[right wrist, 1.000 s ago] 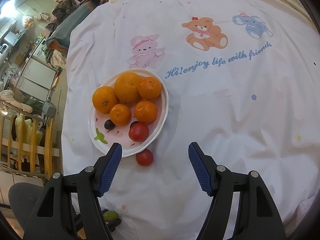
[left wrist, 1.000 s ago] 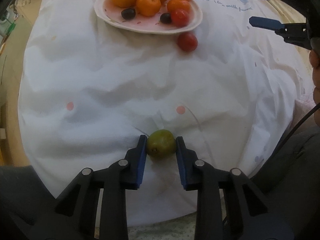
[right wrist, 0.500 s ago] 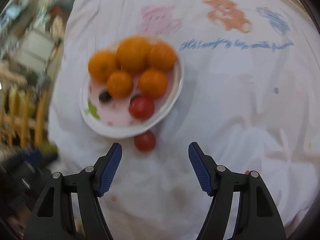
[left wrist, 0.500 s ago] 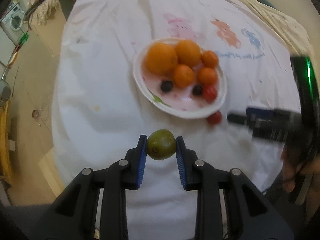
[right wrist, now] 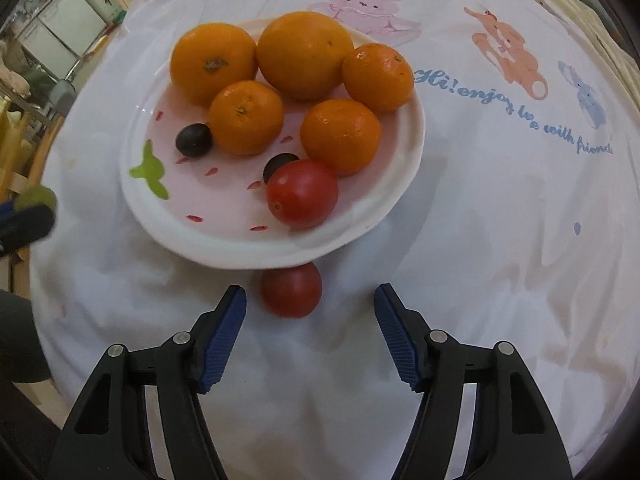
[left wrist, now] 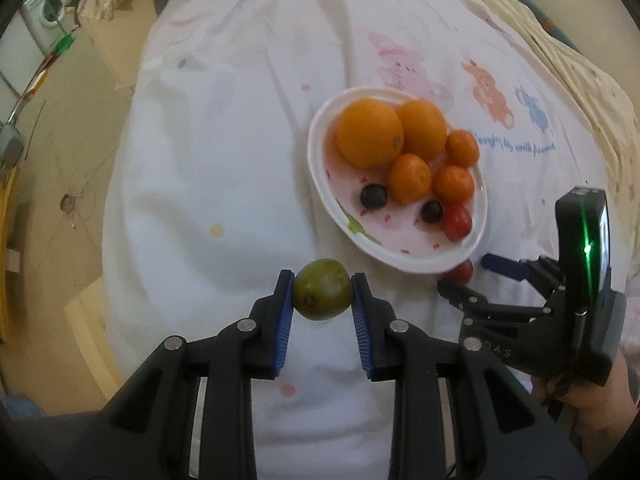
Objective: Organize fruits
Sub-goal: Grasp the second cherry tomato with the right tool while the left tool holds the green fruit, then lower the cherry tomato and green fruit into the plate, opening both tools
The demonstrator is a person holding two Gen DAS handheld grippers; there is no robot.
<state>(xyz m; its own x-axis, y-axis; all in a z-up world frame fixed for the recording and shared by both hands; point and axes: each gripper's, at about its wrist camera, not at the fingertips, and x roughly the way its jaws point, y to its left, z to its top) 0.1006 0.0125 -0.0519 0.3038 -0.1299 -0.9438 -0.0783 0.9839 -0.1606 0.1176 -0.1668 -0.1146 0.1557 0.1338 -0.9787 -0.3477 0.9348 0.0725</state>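
Note:
My left gripper (left wrist: 322,292) is shut on a small green fruit (left wrist: 322,295) and holds it in the air near the plate's front left rim. The white and pink plate (right wrist: 224,240) carries several oranges (right wrist: 305,55), two dark grapes (right wrist: 193,140) and a red tomato (right wrist: 302,193). A second red tomato (right wrist: 291,292) lies on the cloth just in front of the plate. My right gripper (right wrist: 310,306) hangs low over that tomato with its jaws closing; the tomato sits between the tips, nearer the left pad, untouched. The right gripper (left wrist: 476,280) also shows in the left wrist view.
A white cloth (right wrist: 500,200) printed with cartoon animals and blue lettering covers the round table. Floor, a washing machine (left wrist: 44,12) and furniture lie beyond the table's left edge. A person's hand (left wrist: 588,404) holds the right gripper.
My left gripper lifted the green fruit off the cloth and carried it toward the plate. My right gripper came down close to the loose tomato and its jaws narrowed a little.

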